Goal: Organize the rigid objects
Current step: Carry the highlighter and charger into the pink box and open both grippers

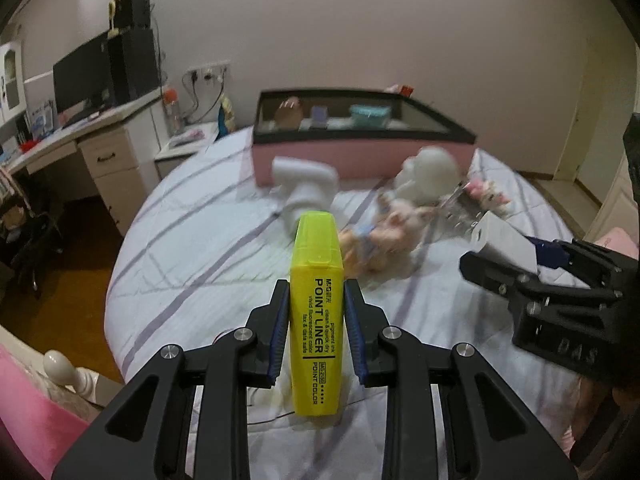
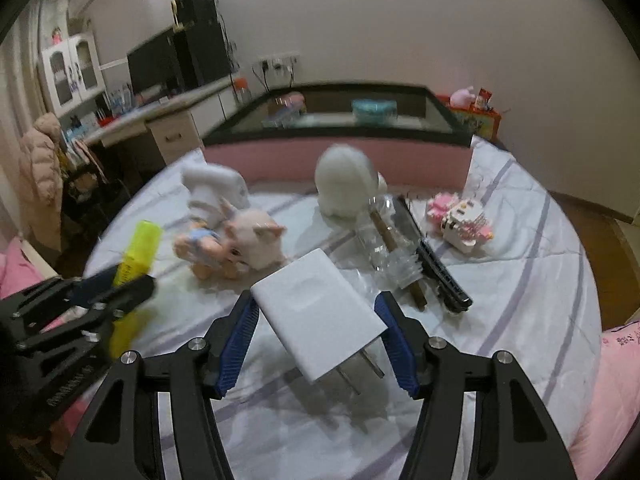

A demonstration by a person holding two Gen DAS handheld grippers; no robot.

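Highlighter (image 1: 317, 312) is clamped in left gripper (image 1: 316, 296), charger (image 2: 320, 312) in right gripper (image 2: 318, 312); prongs and block toy (image 2: 460, 220) near box (image 2: 336, 156) are seen only from right wrist.

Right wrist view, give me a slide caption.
Right gripper holds a white charger above the bed; pink box beyond.

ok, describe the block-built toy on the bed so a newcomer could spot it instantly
Start at the pink storage box across the far side of the striped bed. In the right wrist view, look in front of the box's right end, right of the black comb: the pink-and-white brick figure lies there. Unlike the soft plush pig nearby, it is blocky, built from tiny bricks.
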